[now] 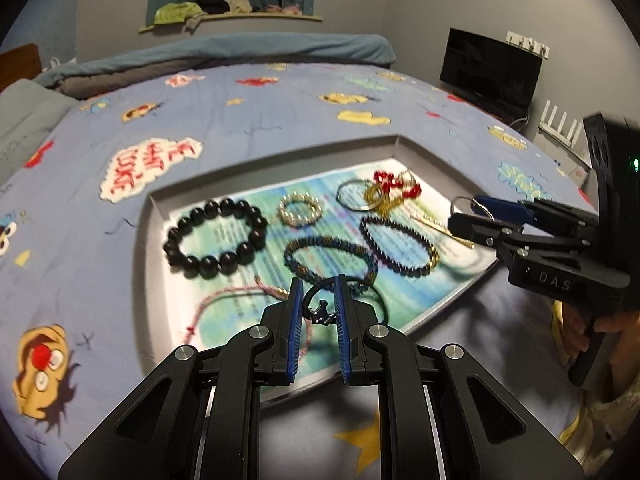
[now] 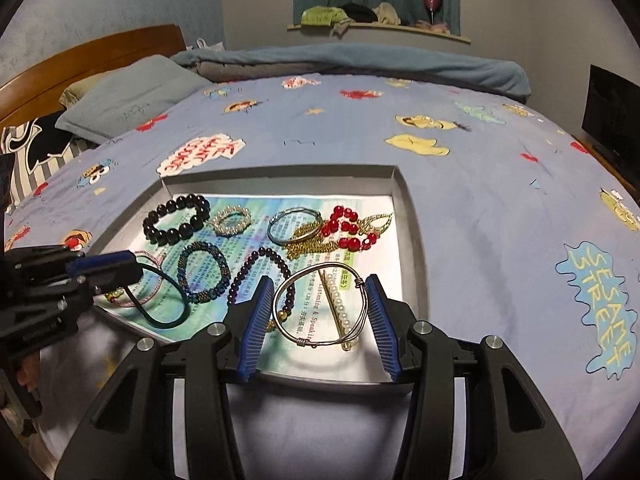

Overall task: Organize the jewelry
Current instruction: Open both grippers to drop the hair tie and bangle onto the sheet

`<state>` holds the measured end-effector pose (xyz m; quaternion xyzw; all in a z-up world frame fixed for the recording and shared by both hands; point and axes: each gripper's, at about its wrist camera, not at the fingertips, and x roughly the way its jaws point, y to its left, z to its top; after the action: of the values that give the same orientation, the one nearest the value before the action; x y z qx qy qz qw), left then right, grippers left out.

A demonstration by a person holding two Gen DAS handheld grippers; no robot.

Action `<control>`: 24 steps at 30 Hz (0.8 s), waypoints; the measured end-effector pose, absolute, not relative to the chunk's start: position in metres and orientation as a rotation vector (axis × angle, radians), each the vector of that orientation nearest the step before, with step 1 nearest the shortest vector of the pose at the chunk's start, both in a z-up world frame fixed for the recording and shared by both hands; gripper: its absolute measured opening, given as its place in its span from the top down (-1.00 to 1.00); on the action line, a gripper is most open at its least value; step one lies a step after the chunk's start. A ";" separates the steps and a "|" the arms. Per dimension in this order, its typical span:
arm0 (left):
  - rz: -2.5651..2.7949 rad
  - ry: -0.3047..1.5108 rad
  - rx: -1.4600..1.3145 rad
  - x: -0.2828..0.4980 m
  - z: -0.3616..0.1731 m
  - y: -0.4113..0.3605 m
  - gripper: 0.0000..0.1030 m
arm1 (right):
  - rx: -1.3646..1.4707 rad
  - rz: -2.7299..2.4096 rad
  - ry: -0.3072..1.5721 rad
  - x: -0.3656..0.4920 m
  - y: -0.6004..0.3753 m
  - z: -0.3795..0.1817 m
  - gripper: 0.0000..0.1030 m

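Note:
A grey tray (image 1: 156, 216) (image 2: 412, 216) lined with printed paper lies on the bed and holds several bracelets. My left gripper (image 1: 318, 300) is shut on a black hair tie with a small crown charm (image 1: 322, 314); its loop hangs over the tray's near left corner (image 2: 168, 300). My right gripper (image 2: 320, 300) is shut on a silver wire bangle (image 2: 320, 308), held above the tray's near right side; it also shows in the left wrist view (image 1: 464, 208). In the tray lie a black bead bracelet (image 1: 216, 238), a pearl ring bracelet (image 1: 300, 210), a blue beaded bracelet (image 1: 330, 256) and a dark purple bead bracelet (image 1: 400, 248).
A red bead strand (image 2: 352, 228), gold chains (image 2: 312, 240), a silver bangle (image 2: 294, 224), a pink cord bracelet (image 1: 224, 300) and a pearl bar (image 2: 340, 304) also lie in the tray. The bed has a blue cartoon sheet (image 1: 260, 120), pillows (image 2: 128, 96) and a rolled blanket (image 2: 360, 64). A monitor (image 1: 490, 70) stands at right.

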<state>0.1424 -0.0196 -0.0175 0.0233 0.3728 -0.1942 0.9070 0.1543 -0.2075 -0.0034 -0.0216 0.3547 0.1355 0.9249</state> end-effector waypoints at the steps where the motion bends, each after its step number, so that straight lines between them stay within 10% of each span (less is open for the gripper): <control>1: -0.402 0.775 0.049 0.143 -0.020 -0.021 0.68 | -0.047 0.278 0.736 0.156 -0.206 -0.005 0.08; 24: -0.366 0.789 0.077 0.145 -0.024 -0.021 0.59 | -0.057 0.274 0.760 0.159 -0.203 -0.013 0.08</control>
<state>0.1451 -0.0211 -0.0240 0.0374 0.3821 -0.1772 0.9062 0.1592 -0.2030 -0.0132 -0.0280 0.3698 0.1331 0.9191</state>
